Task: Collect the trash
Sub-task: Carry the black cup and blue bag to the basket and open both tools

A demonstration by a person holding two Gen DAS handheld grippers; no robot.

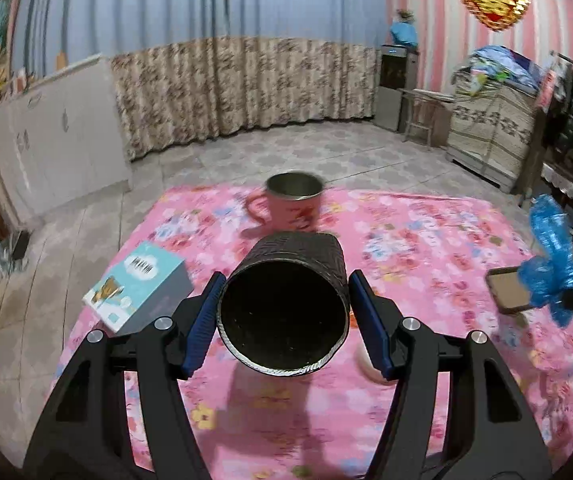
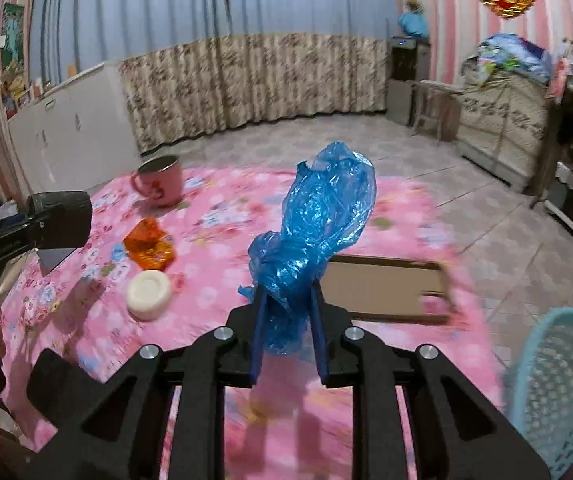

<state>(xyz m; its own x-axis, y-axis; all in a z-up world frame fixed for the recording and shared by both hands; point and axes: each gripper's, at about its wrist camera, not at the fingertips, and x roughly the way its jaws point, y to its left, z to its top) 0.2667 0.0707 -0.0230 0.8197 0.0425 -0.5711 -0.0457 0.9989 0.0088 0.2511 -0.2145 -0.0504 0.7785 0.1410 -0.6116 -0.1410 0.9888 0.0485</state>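
Right tongs [image 2: 288,304] clamped on crumpled blue bag [image 2: 318,216], long axis upward. Left tongs [image 1: 286,300] hold dark empty cylinder [image 1: 286,304], mouth toward camera.

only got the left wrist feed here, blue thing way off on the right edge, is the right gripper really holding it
Observer: Yes. In the right wrist view the right gripper is shut on the blue plastic bag, which sticks up above the jaws.
Operator: anywhere to dump it
Observer: A light blue mesh basket sits at the lower right, off the pink cloth's edge.
Operator: more trash i cant see
Observer: An orange wrapper lies on the cloth near a white round piece.
Operator: my can look ok from there
Observer: The black cylinder shows at the left edge, held in the left gripper.
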